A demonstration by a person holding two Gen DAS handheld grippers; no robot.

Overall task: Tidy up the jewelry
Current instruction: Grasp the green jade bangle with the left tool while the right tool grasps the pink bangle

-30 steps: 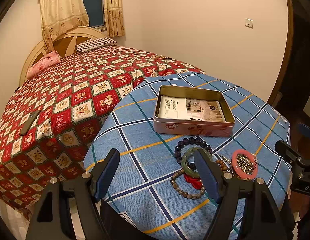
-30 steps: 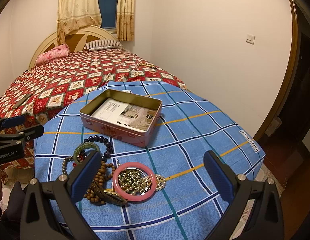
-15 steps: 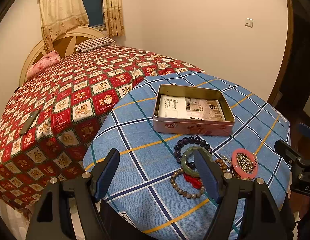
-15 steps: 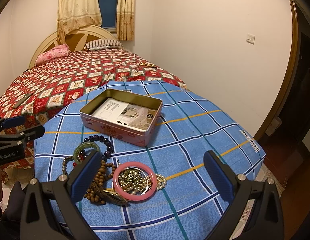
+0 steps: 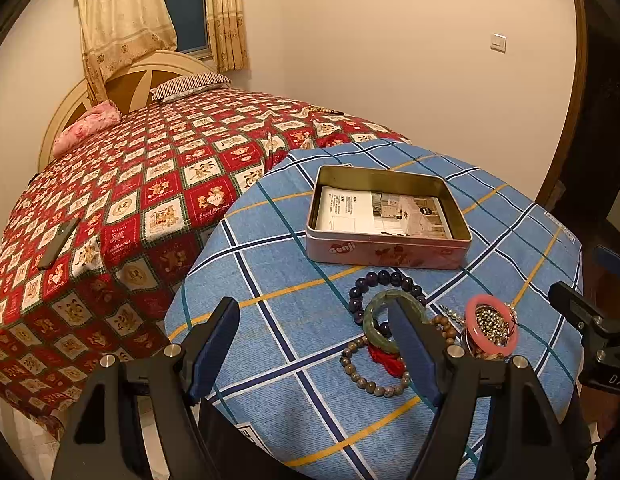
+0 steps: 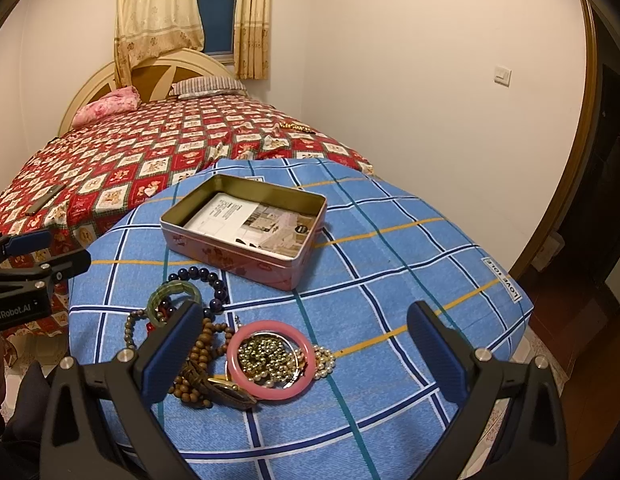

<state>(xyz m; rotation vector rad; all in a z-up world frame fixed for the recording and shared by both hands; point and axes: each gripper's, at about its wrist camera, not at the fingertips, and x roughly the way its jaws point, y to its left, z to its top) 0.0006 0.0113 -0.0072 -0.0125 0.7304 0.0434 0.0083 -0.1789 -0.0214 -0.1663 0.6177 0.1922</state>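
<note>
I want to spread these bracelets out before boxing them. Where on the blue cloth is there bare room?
Bare cloth lies right of the pink bangle, out to the cloth's edge and up beside the tin, and also left of the tin toward the bed. It is crowded in front of the tin: green bangle, dark bead bracelet and wooden beads overlap there.

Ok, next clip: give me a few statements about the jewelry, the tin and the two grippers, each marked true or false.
1. The tin holds a printed sheet but no jewelry. True.
2. The pink bangle lies inside the tin. False: it lies on the blue cloth, around a heap of small gold beads.
3. The right gripper is shut on the pink bangle. False: it is open and holds nothing.
4. The left gripper is open. True.
5. The green bangle is on the bed. False: it lies on the cloth near the dark bead bracelet.
</note>
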